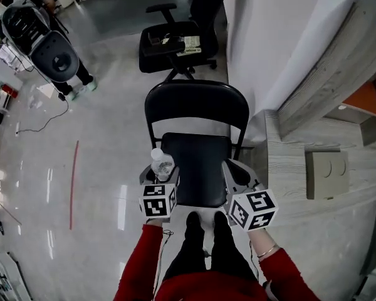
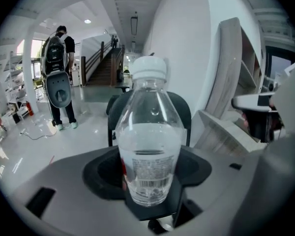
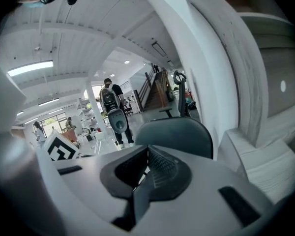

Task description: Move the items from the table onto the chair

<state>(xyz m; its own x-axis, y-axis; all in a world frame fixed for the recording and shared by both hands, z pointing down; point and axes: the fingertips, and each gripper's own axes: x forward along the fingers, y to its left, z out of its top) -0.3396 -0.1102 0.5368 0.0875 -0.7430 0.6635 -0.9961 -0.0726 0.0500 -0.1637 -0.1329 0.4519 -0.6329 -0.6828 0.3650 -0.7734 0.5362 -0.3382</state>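
Note:
A clear water bottle (image 1: 162,164) with a white cap stands upright between the jaws of my left gripper (image 1: 161,175), over the left front corner of the black folding chair's seat (image 1: 200,168). In the left gripper view the bottle (image 2: 148,146) fills the middle, about half full, and the left gripper (image 2: 148,178) is shut on its lower body. I cannot tell whether the bottle's base touches the seat. My right gripper (image 1: 234,175) hovers at the seat's right front corner. In its own view the right gripper (image 3: 146,170) is shut with nothing in it, facing the chair back (image 3: 174,134).
A pale wooden table (image 1: 297,174) runs along the right, with a beige box (image 1: 326,173) on it. A black office chair (image 1: 175,46) stands behind the folding chair. A person with a backpack (image 1: 47,39) stands far left on the glossy floor.

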